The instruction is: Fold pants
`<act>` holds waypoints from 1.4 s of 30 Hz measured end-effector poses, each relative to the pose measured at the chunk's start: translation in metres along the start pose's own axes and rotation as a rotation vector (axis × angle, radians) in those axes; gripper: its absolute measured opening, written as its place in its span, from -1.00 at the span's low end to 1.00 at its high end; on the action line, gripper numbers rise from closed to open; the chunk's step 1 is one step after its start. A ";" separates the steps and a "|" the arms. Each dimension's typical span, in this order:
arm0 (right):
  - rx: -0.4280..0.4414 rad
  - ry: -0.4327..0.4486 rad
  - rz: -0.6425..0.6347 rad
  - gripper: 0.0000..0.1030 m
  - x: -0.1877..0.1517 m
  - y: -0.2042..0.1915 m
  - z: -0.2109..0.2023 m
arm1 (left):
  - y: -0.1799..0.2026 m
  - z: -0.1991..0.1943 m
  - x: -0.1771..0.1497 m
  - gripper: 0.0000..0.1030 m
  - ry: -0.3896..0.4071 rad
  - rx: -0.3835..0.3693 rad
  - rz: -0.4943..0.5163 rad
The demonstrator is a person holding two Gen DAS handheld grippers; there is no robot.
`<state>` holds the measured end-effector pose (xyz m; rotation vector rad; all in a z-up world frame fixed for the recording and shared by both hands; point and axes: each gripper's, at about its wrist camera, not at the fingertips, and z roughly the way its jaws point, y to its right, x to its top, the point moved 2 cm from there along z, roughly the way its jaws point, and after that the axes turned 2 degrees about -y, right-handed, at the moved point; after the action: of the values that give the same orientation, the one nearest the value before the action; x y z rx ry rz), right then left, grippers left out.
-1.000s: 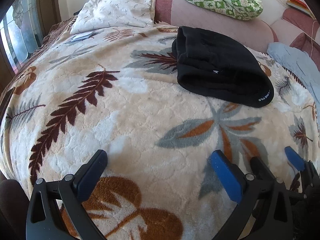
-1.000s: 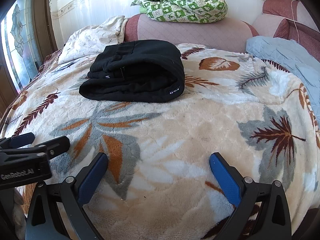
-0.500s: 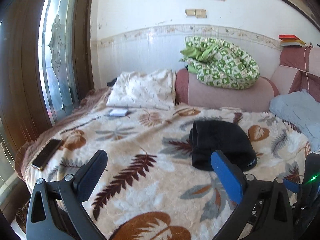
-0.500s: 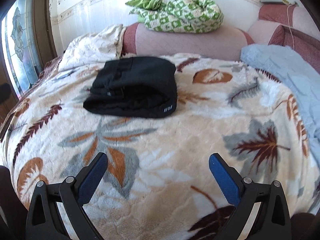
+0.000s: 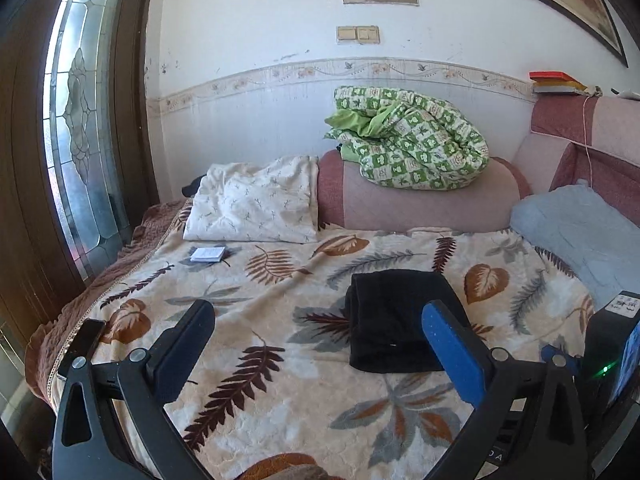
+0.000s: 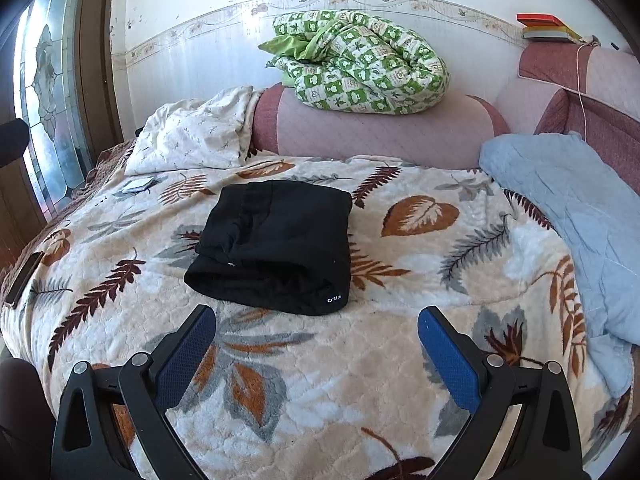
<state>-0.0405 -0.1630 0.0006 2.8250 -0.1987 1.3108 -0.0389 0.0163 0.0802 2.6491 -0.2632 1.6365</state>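
Your left gripper [image 5: 320,344] and right gripper [image 6: 318,344] both hang above the leaf-print blanket [image 6: 400,360] with fingers spread wide, holding nothing. The black pants [image 6: 276,246] lie folded in a compact stack on the blanket, ahead of both grippers and clear of them, near the pink bolster [image 6: 380,128].

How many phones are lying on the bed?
1: a flat dark rectangular phone lies at the left edge of the leaf-patterned fleece blanket, beside the window. Another could be hidden under the bedding.
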 end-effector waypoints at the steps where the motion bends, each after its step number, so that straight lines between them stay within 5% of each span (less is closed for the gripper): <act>1: -0.002 -0.001 -0.005 1.00 -0.001 -0.001 0.000 | 0.000 0.002 -0.005 1.00 -0.014 -0.006 0.001; 8: -0.004 -0.027 -0.012 1.00 -0.006 -0.001 0.009 | 0.002 0.017 -0.037 1.00 -0.131 -0.015 0.020; 42: 0.001 -0.102 -0.009 1.00 -0.020 -0.004 0.025 | -0.001 0.058 -0.074 1.00 -0.352 -0.016 0.013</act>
<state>-0.0336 -0.1588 -0.0310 2.8929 -0.1874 1.1665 -0.0195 0.0217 -0.0121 2.9135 -0.2967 1.1539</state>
